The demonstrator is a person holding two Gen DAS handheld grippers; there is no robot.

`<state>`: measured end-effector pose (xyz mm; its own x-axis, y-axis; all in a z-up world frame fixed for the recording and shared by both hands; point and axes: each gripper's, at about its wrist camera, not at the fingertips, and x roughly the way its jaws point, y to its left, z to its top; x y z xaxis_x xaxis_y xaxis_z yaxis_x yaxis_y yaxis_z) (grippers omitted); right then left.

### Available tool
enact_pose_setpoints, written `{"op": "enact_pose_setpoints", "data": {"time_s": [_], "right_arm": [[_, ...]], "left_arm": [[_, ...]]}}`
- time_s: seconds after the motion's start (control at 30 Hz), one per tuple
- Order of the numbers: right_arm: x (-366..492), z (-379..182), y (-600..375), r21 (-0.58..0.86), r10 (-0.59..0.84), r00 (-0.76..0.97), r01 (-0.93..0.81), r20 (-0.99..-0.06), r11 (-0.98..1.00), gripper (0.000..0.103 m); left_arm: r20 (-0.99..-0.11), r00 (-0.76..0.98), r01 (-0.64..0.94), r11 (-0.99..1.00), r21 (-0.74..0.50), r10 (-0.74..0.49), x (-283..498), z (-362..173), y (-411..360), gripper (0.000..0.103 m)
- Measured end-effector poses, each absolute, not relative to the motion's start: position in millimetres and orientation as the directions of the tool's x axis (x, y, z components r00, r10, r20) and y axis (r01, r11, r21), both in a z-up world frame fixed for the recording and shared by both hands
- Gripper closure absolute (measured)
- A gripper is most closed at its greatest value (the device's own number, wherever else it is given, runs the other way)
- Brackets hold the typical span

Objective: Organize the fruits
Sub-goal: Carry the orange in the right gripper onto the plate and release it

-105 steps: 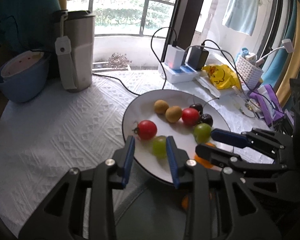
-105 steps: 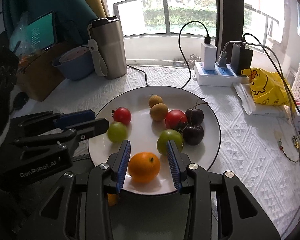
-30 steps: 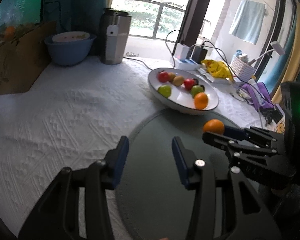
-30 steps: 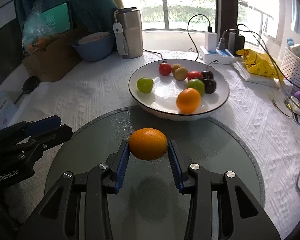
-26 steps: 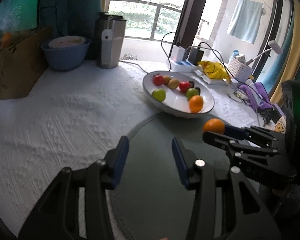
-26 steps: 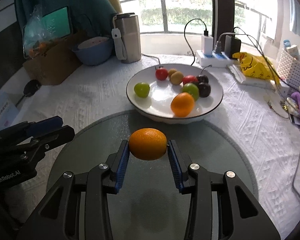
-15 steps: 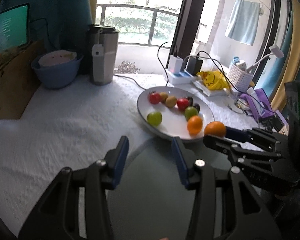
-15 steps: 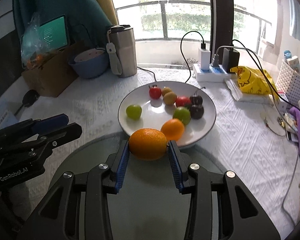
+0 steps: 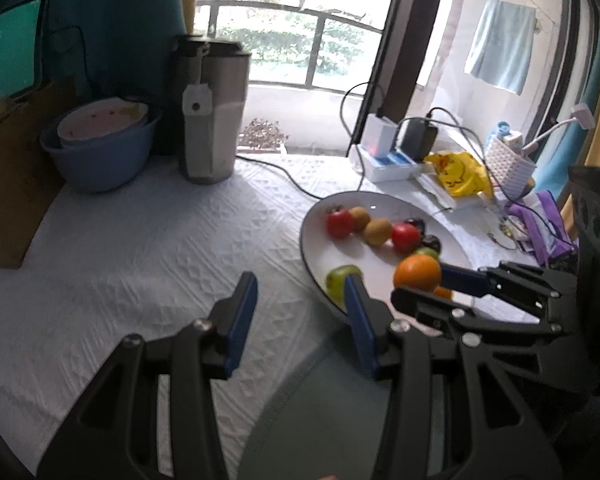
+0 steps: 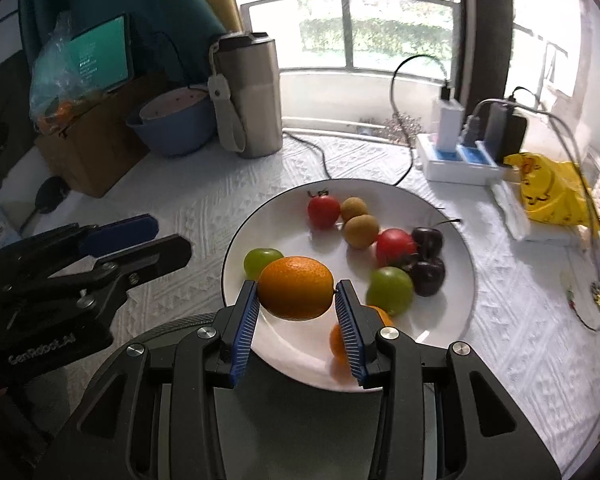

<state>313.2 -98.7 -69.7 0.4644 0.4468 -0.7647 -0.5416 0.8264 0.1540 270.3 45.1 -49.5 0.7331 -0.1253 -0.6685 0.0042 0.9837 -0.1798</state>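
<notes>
My right gripper is shut on an orange and holds it above the near rim of a white plate. The plate carries red tomatoes, brown longans, dark cherries, green fruits and a second orange partly hidden behind my right finger. In the left wrist view the held orange sits at the right gripper's tips over the plate. My left gripper hovers open and holds nothing, over the white cloth just left of the plate.
A steel tumbler, a blue bowl and a cardboard box stand at the back left. A power strip with cables, a yellow bag and a white basket crowd the right. A grey round mat lies nearest me.
Both grippers have moved forward from over the grey mat toward the plate. The held orange is now above the plate's near rim. Neither jaw opening has changed.
</notes>
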Motion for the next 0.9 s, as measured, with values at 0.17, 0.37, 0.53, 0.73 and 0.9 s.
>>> {"op": "enact_pose_setpoints", "data": {"time_s": [0.17,0.37,0.53,0.73,0.9], "right_arm": [[318.1,-81.7,-87.4,0.149,0.446,0.438,-0.562,-0.780,0.813,0.061],[319.8,-85.3,-84.3,0.144,0.444,0.436,-0.568,-0.783,0.810,0.061],[319.9,-84.3,-84.8,0.137,0.433,0.445,-0.557,-0.784,0.819,0.061],[313.7,-78.4,-90.1,0.135,0.433,0.456,-0.552,-0.778,0.823,0.061],[303.3,-68.5,-98.2,0.133,0.431,0.475,-0.539,-0.767,0.832,0.060]], "left_arm": [[-0.683,0.721,-0.012,0.983,-0.183,-0.118,279.9,-58.6,52.2,0.056],[-0.693,0.712,-0.024,0.982,-0.186,-0.114,282.6,-65.5,55.2,0.056],[-0.696,0.709,-0.026,0.982,-0.185,-0.112,280.5,-66.0,54.7,0.056],[-0.689,0.717,-0.034,0.982,-0.184,-0.104,268.9,-60.7,54.6,0.034],[-0.668,0.736,-0.028,0.981,-0.192,-0.110,254.0,-49.9,52.1,0.024]]}}
